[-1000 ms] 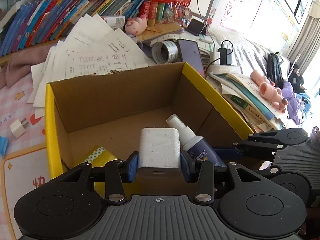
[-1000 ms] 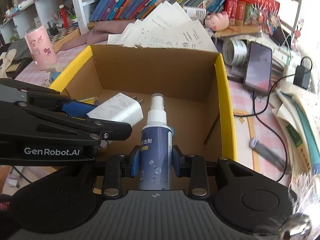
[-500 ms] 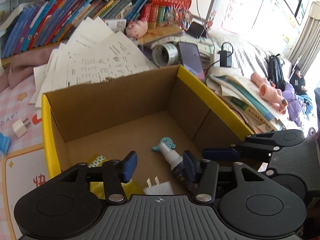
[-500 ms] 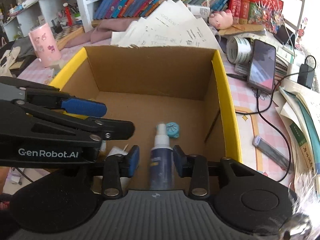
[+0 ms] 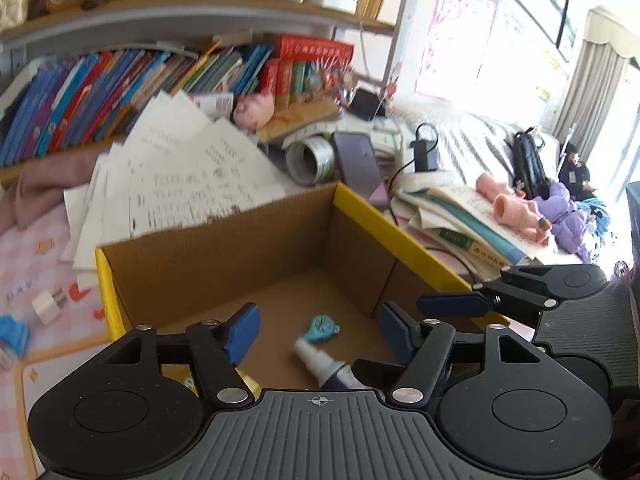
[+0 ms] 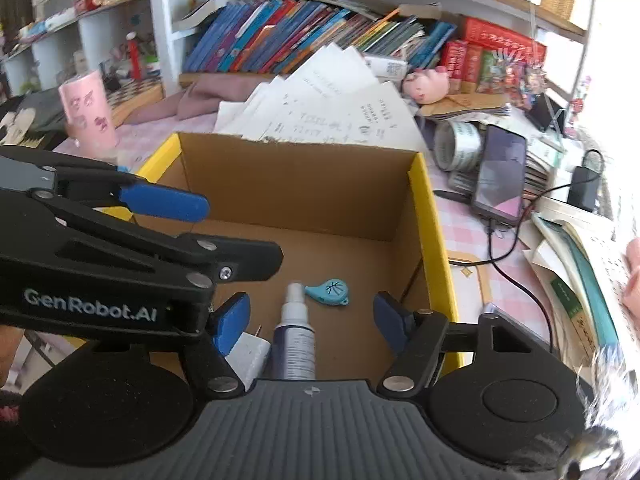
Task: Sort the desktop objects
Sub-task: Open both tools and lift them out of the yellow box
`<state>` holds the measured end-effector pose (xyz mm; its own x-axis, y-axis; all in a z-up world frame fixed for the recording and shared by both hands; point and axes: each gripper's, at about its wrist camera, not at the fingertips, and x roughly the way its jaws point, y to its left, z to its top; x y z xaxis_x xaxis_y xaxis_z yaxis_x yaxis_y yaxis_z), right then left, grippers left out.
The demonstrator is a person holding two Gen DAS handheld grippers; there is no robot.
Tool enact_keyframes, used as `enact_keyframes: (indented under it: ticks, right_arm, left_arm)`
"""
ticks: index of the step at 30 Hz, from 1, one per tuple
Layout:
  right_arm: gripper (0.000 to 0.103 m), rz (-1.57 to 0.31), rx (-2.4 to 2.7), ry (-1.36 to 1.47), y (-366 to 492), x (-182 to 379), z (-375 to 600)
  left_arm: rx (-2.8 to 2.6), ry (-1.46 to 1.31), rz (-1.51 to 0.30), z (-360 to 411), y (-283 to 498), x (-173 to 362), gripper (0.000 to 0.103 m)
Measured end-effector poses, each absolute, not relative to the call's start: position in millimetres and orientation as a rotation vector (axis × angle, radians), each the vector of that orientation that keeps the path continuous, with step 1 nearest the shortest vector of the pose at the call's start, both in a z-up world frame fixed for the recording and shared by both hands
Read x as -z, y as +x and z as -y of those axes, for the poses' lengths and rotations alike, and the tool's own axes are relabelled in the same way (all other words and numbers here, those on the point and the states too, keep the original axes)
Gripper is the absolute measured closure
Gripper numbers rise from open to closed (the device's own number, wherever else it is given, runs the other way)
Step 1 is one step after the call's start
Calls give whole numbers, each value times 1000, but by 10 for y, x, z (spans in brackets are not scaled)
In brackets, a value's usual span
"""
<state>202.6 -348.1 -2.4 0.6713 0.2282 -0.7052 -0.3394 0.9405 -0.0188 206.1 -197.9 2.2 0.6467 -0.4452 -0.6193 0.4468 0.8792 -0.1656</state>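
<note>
Spray bottle lies between the open right tool, seemingly untouched.

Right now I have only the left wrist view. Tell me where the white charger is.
Observer: The white charger lies on the floor of the cardboard box, at the near left, right beside the spray bottle.
Operator: Check the right gripper's jaws for me.
Observer: The right gripper is open. It straddles the spray bottle without touching it.
Operator: Report anything standing left of the box.
Observer: A pink cup stands upright on the desk, beyond the box's far left corner.
</note>
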Motion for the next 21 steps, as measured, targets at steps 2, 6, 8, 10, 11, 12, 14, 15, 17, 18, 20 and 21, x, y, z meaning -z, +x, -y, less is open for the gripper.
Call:
enact_keyframes:
  ticks: [2, 6, 8, 10, 11, 12, 14, 15, 17, 18, 20, 21]
  right_arm:
    - [33, -760, -287, -142, 1970, -3, 3473]
    - [27, -736, -212, -114, 1846, -51, 3439]
    - [25, -727, -175, -101, 1782, -67, 3406]
    - [25, -721, -142, -88, 1720, -85, 3364]
    - [25, -717, -126, -84, 1682, -94, 3343]
    - [25, -711, -112, -81, 1642, -103, 3324]
    - [24, -695, -75, -71, 1559, -127, 3277]
    - [24, -687, -56, -65, 1519, -137, 3253]
    - [24, -668, -12, -52, 1430, -155, 3206]
    - [23, -657, 11, -46, 1381, -163, 3181]
    - [22, -630, 60, -36, 1281, -188, 3134]
    - [21, -615, 86, -32, 1225, -198, 3106]
  left_arm:
    - [526, -3, -684, 1937, 2039, -54, 32]
    - [559, -10, -652, 1834, 1988, -116, 32]
    - [573, -9, -642, 1774, 1954, -132, 32]
    - [586, -7, -634, 1715, 1924, -146, 31]
    - [592, -7, -630, 1680, 1906, -152, 31]
    - [597, -8, -624, 1646, 1887, -160, 30]
    - [608, -8, -607, 1581, 1834, -171, 24]
    - [614, -6, -595, 1541, 1794, -175, 21]
    - [628, -5, -577, 1468, 1726, -180, 21]
    - [635, -7, -568, 1420, 1688, -181, 21]
    - [639, -14, -551, 1325, 1624, -184, 19]
    - [637, -20, -539, 1273, 1587, -190, 17]
